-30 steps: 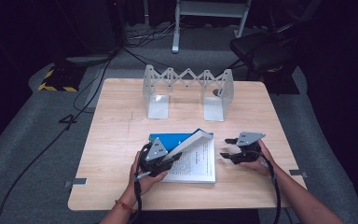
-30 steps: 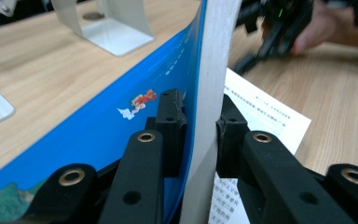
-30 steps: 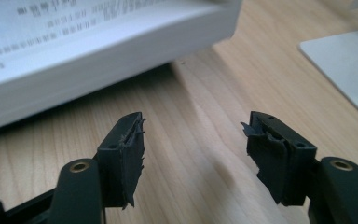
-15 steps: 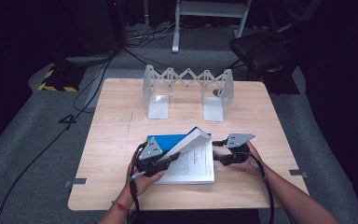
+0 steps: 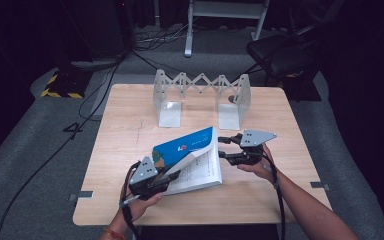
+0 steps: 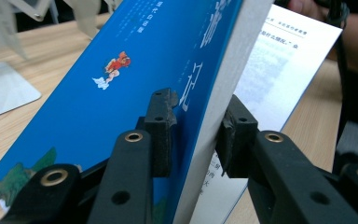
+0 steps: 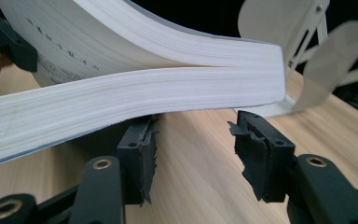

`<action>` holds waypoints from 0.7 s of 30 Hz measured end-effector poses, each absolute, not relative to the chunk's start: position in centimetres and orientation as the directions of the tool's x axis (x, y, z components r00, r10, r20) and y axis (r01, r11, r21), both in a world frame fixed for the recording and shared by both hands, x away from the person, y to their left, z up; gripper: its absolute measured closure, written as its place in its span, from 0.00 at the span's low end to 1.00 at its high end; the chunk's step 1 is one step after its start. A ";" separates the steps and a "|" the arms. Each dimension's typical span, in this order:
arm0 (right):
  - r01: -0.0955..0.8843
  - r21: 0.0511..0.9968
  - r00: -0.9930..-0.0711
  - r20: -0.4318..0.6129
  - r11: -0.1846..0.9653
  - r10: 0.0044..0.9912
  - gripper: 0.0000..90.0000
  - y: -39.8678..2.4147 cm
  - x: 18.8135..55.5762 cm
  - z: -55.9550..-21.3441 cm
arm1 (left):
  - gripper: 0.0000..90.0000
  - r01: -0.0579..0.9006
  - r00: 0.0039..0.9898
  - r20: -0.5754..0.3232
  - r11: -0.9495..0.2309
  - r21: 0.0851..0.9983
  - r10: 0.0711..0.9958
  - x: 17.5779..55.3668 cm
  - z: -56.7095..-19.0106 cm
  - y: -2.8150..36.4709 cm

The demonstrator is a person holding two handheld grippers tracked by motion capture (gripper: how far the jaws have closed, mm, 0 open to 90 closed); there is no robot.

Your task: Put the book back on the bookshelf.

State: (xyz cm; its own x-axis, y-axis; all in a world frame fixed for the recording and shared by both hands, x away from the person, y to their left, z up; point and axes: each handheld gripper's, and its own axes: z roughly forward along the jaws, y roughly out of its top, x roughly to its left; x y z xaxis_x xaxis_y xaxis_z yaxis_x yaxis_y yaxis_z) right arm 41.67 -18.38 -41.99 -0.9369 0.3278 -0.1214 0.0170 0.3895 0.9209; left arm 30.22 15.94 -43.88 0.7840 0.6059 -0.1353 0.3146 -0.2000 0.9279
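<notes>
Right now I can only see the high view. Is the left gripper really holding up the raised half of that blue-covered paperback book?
Observer: Yes. In the left gripper view, the left gripper touches the blue-covered paperback book on both sides, with the cover and a wad of pages between its jaws. Those jaws have just been opening slightly.
Operator: And the right one?
Observer: The right gripper holds nothing. Its jaws sit below the page edges over the pale wooden table, and they have just been closing.
Operator: What's on the cover?
Observer: A small red cartoon figure.
</notes>
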 end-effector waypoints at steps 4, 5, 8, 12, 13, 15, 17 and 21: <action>0.008 0.935 -0.941 -0.113 0.354 0.318 0.54 -16.6 41.6 -40.7 | 0.59 0.369 0.771 -0.220 -0.138 0.919 0.597 30.5 -45.1 17.4; 0.030 0.942 -0.946 -0.081 0.334 0.314 0.54 -16.3 41.8 -40.6 | 0.56 0.364 0.772 -0.208 -0.150 0.919 0.600 30.5 -45.0 17.4; 0.075 0.951 -0.954 -0.019 0.299 0.299 0.54 -15.9 42.4 -40.7 | 0.57 0.355 0.777 -0.188 -0.171 0.919 0.601 30.6 -44.9 17.4; 0.082 0.956 -0.959 -0.001 0.283 0.283 0.54 -15.6 43.1 -40.9 | 0.68 0.335 0.804 -0.182 -0.178 0.925 0.567 31.3 -45.1 17.8; 0.075 0.955 -0.959 -0.009 0.287 0.282 0.55 -15.6 43.1 -40.9 | 0.71 0.339 0.806 -0.191 -0.173 0.925 0.561 31.4 -45.2 17.7; 0.071 0.953 -0.958 -0.017 0.296 0.287 0.56 -15.8 43.2 -41.0 | 0.71 0.350 0.817 -0.216 -0.162 0.923 0.534 31.9 -45.3 17.6; 0.073 0.955 -0.956 -0.016 0.288 0.293 0.61 -16.2 43.4 -41.2 | 0.73 0.357 0.823 -0.234 -0.152 0.922 0.517 32.3 -45.3 17.2; 0.090 0.964 -0.955 0.012 0.252 0.295 0.64 -17.4 43.9 -41.2 | 0.72 0.359 0.850 -0.260 -0.142 0.922 0.459 33.0 -45.3 15.6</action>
